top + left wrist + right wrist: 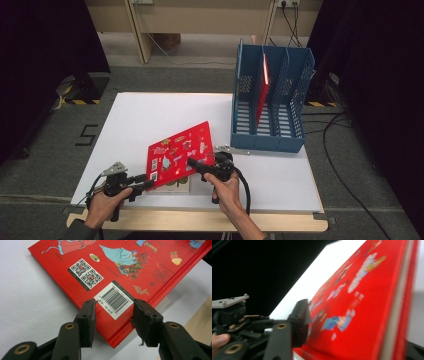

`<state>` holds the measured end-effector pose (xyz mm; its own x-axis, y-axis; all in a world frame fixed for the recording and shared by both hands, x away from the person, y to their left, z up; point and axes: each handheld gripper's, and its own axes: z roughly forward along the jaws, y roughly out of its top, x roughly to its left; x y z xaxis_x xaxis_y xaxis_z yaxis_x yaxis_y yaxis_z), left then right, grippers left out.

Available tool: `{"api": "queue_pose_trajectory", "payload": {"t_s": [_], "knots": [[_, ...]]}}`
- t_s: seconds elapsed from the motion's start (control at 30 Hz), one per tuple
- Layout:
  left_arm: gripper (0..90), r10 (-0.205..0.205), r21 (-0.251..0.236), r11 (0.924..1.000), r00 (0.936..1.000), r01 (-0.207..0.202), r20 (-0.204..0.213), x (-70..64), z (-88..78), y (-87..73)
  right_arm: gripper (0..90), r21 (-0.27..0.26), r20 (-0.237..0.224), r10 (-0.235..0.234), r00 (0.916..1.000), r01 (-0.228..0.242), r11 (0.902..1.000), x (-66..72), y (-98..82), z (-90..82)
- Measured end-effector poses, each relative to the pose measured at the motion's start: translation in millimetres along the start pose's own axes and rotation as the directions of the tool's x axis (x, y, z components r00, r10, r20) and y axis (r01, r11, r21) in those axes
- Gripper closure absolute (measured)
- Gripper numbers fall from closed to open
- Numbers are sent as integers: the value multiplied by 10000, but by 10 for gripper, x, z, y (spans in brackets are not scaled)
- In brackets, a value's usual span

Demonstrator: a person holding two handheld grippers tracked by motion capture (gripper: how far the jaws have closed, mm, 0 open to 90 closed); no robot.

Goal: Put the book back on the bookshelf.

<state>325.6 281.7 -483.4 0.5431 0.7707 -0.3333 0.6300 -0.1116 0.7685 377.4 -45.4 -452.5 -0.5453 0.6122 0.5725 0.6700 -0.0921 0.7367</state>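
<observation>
Blue file rack [270, 131] — red book [263, 90] upright inside.

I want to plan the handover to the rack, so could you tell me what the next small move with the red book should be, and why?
Probably tip the red book upright: both the left gripper and right gripper have jaws around its edges, and the blue file rack takes books standing.

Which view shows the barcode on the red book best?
The left gripper view: the barcode sits sharp and close between that tool's jaws on the red book. The high view shows it as a tiny white patch. The right gripper view gives a blurred cover.
</observation>
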Motion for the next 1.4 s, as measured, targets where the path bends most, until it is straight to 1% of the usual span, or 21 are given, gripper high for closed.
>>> {"api": "queue_pose_trajectory", "payload": {"t_s": [0.07,0.17,0.27,0.43,0.47,0.53,0.57,0.73,0.77,0.83,0.93,0.97,1.0,1.03,1.07,1.1,1.2,1.23,1.3,1.37,1.4], "knots": [[521,63,10,10000,10000,-63,-72,-9,-4,7,579,-145,137,-395,9991,397,9991,47,17,-4],[520,218,14,9998,9997,-218,-136,-24,-1,11,592,-145,418,-702,9967,709,9974,66,25,4],[509,375,18,9993,9991,-375,-208,-34,-3,20,612,-345,361,-349,9987,361,9988,59,23,16],[462,390,73,9992,9992,-390,18,-40,-1,22,651,-675,165,-206,9997,216,9975,107,89,19],[460,428,64,9991,9991,-428,25,-45,-2,21,658,-914,172,-206,9996,221,9956,124,103,16],[458,438,55,9990,9990,-439,94,-61,-7,20,673,-1029,-25,-379,9993,374,9940,170,153,16],[458,494,25,9988,9988,-494,50,-66,-7,20,689,-1175,-118,-290,9995,274,9927,192,173,12],[463,494,30,9988,9988,-494,36,-61,-5,19,765,-1796,-388,-701,9968,621,9818,283,303,-21],[463,490,17,9988,9988,-490,18,-57,-5,20,774,-1988,-468,-762,9960,655,9778,296,329,-37],[463,498,2,9988,9988,-498,-12,-46,-3,17,780,-2179,-337,-1180,9924,1080,9700,344,392,-87],[463,450,-62,9990,9990,-450,-2,-46,-9,19,789,-2421,-503,-1464,9879,1302,9615,378,447,-150],[463,452,-60,9990,9990,-452,-6,-43,-12,21,790,-2443,-366,-1718,9844,1579,9567,386,463,-170],[463,456,-35,9990,9990,-456,-17,-38,-15,21,792,-2502,-385,-1798,9829,1648,9541,386,478,-189],[462,463,-39,9989,9989,-463,-54,-30,-15,20,791,-2627,-321,-1892,9814,1744,9490,385,493,-207],[458,479,24,9988,9988,-479,-80,-17,-15,18,790,-2692,-169,-2184,9757,2059,9408,379,515,-223],[451,549,128,9984,9984,-547,-154,0,-14,14,791,-2774,-103,-2228,9748,2112,9372,379,531,-244],[431,649,249,9976,9973,-641,-338,30,-12,6,794,-2993,256,-2739,9614,2688,9155,381,587,-313],[422,688,226,9974,9967,-679,-425,39,-11,4,794,-3040,391,-2969,9541,2944,9060,381,606,-338],[363,1022,287,9946,9905,-999,-915,54,-1,-3,795,-3172,646,-3330,9407,3357,8869,384,641,-391],[318,1249,423,9918,9827,-1202,-1364,64,18,-18,794,-3166,784,-3494,9337,3557,8793,392,649,-417],[298,1359,490,9903,9784,-1298,-1555,71,29,-26,794,-3167,896,-3707,9244,3793,8694,402,653,-427]]}}
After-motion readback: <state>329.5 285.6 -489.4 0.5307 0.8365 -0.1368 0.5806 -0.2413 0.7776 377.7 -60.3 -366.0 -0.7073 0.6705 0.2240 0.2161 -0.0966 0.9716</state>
